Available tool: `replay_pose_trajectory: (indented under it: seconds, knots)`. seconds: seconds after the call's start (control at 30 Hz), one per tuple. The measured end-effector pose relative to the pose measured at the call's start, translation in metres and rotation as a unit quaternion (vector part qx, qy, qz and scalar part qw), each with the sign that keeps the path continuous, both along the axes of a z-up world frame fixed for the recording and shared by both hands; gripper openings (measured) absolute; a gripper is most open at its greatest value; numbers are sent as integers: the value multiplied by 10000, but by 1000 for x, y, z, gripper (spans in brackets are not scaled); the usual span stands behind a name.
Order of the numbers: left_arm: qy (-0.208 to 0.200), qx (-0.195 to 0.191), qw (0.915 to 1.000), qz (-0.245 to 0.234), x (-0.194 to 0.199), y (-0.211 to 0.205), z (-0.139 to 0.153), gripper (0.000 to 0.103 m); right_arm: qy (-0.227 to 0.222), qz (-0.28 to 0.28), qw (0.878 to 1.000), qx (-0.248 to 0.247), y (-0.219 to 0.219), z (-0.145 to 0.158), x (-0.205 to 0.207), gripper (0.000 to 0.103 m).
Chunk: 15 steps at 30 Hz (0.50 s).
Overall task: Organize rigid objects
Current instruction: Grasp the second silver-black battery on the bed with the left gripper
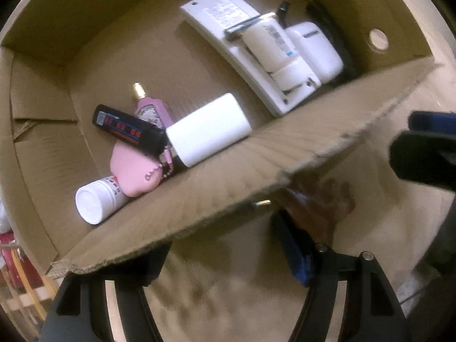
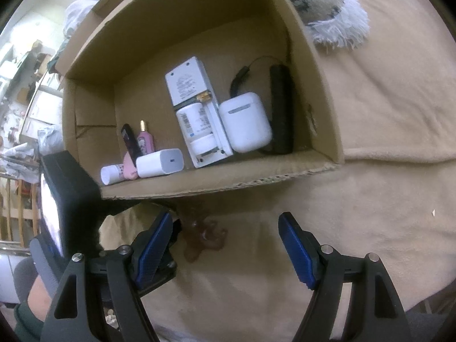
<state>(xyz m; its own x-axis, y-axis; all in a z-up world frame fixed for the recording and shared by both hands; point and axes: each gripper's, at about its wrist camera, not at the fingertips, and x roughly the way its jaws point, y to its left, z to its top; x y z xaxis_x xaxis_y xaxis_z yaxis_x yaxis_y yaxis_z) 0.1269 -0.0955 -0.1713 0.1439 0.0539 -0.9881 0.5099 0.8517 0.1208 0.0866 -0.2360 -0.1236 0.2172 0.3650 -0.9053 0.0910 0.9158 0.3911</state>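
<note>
Cardboard box (image 2: 327, 131): open-topped, resting on a beige blanket (image 2: 384, 171); its near flap juts toward both cameras.

Contents, left group: white tube (image 2: 112, 174), pink pouch (image 2: 128, 168), black stick with red markings (image 2: 130, 139), pink bottle with gold cap (image 2: 144, 139), white charger block (image 2: 159, 162). All lie touching or overlapping near the front wall.

Contents, right group: long white remote (image 2: 185, 85) lying back-up, a white labelled bottle (image 2: 196, 128) on top of it, white earbud case (image 2: 245, 122) just beside, black bar with cable (image 2: 280, 114) against the right wall.

Brown glossy object (image 2: 203, 235): on the blanket outside the box, just below the front flap; shape unclear.

Right gripper (image 2: 228, 245): jaws apart, nothing between the blue pads; the brown object lies just ahead, nearer its left finger.

Left gripper (image 1: 228, 256): one blue pad (image 1: 293, 256) visible, the other finger hidden under the flap; jaws stand apart, and whether they touch the brown object (image 1: 319, 199) beside that pad cannot be told.
</note>
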Motion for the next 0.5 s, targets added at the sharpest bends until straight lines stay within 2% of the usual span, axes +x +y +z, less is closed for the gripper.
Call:
replay_pose_trajectory:
  seconds: [0.17,0.37,0.4,0.47,0.5]
  knots:
    - [90,38,9998,-164,-3,-23,-8,67,-28,36,10000,-6,3,0,1,81]
    - [231,-316,9992,51,3,-26,-14,65,-8,46,10000,-62,3,-2,-1,81]
    - [239,-353,9991,91,4,-25,-14,63,-6,19,10000,-54,3,-2,-1,81]
    - [208,-430,9987,185,10,-19,-12,42,-11,-18,10000,-43,3,-3,1,81]
    - [185,-443,9986,235,12,-18,-11,40,-18,-22,10000,-42,5,-4,2,81]
